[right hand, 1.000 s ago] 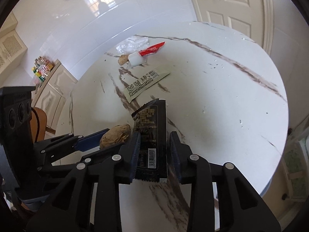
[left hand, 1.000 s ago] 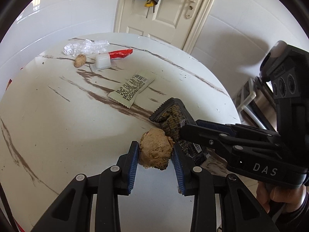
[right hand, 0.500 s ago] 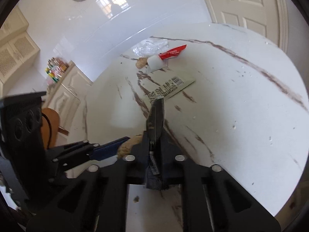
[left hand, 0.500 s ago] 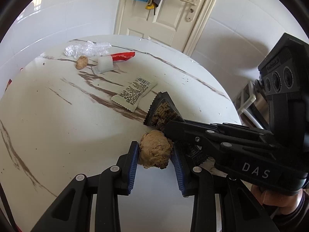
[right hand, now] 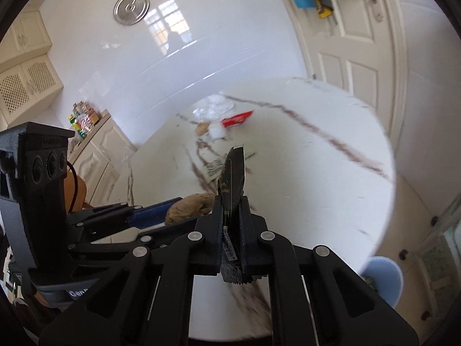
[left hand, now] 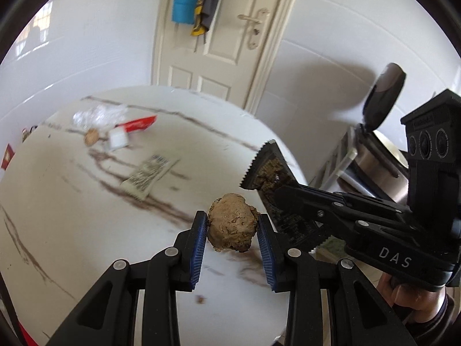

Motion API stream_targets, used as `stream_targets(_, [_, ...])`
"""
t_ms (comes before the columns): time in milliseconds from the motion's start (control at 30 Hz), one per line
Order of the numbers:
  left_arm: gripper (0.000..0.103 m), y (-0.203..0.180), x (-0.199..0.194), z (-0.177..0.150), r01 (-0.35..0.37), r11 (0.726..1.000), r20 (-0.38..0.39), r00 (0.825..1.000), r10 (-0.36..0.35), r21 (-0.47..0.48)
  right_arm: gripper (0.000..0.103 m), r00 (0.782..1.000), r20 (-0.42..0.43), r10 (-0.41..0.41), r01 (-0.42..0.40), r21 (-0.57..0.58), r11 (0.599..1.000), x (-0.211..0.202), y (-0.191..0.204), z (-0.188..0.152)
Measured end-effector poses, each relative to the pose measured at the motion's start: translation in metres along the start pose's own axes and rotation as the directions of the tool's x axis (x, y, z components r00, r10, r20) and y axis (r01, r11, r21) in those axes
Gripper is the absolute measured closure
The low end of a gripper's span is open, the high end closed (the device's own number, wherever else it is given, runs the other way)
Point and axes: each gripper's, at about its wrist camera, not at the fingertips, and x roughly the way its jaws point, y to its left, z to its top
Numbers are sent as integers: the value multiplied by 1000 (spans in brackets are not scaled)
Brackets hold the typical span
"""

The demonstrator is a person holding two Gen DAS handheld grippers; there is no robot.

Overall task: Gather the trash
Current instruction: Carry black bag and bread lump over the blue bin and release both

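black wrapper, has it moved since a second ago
Yes. The black wrapper, then lying flat on the marble table between open fingers, is now pinched on edge in the right gripper and raised off it.

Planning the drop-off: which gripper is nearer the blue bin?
Right. The blue bin sits just right of the right gripper; the left gripper is on the far side.

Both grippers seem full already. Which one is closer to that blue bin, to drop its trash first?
Right, probably. The right hand-held gripper, shut on the black wrapper, has the blue bin just below its right side. The left hand-held gripper holds the brown lump farther away.
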Motion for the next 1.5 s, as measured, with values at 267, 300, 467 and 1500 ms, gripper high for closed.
stream_targets(267, [72, -101, 49, 10, 89, 986, -64, 995, -81, 138, 93, 988, 83, -128, 119, 109, 987, -89, -77, -31])
stream_targets(300, [72, -115, 60, 10, 102, 982, -85, 992, -89, 157, 93, 985, 86, -150, 139, 128, 982, -98, -88, -37])
stream_targets(467, [72, -167, 116, 12, 166, 961, -191, 974, -124, 223, 93, 969, 61, -240, 221, 226, 949, -123, -143, -63])
stream_targets(1500, [36, -206, 133, 27, 121, 948, -154, 985, -77, 295, 51, 952, 3, -307, 282, 385, 879, -155, -208, -96])
